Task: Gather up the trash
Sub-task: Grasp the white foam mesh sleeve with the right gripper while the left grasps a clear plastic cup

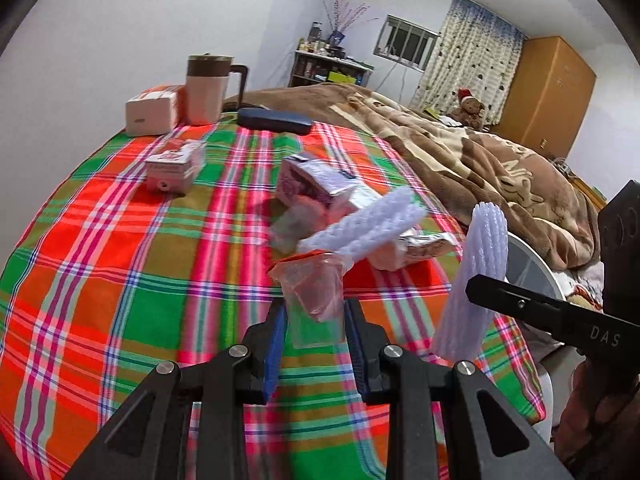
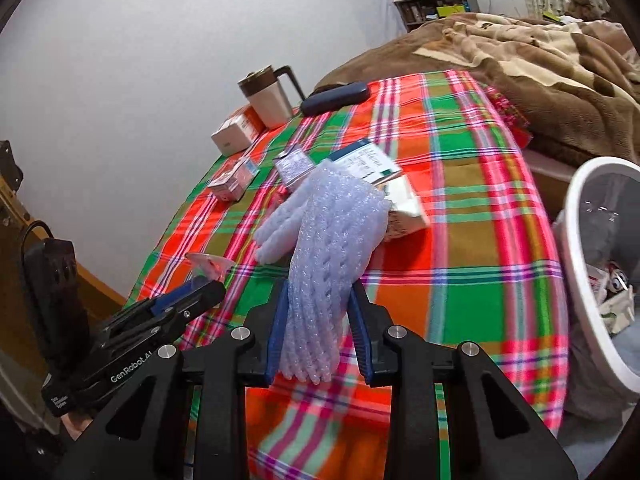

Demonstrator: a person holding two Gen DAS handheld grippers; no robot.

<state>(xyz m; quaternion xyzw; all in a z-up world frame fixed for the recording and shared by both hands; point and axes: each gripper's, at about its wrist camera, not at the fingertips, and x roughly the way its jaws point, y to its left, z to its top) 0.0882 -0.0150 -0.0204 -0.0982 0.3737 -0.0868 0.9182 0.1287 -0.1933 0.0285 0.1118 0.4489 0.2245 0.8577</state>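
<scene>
My left gripper (image 1: 314, 314) is shut on a clear plastic bag with an orange top (image 1: 314, 284) and holds it above the plaid table (image 1: 140, 280). My right gripper (image 2: 318, 304) is shut on a white foam net sleeve (image 2: 320, 248); that sleeve also shows in the left wrist view (image 1: 476, 280). A second foam sleeve (image 1: 368, 228) lies on the table over crumpled wrappers (image 1: 420, 248) and a small carton (image 1: 312, 184). A white trash bin (image 2: 592, 272) with rubbish inside stands off the table's right edge.
At the table's far end stand a mug with a lid (image 1: 206, 88), a white and orange box (image 1: 152, 110), a small red and white box (image 1: 174, 168) and a dark case (image 1: 274, 120). A bed with a brown blanket (image 1: 480, 160) lies beyond.
</scene>
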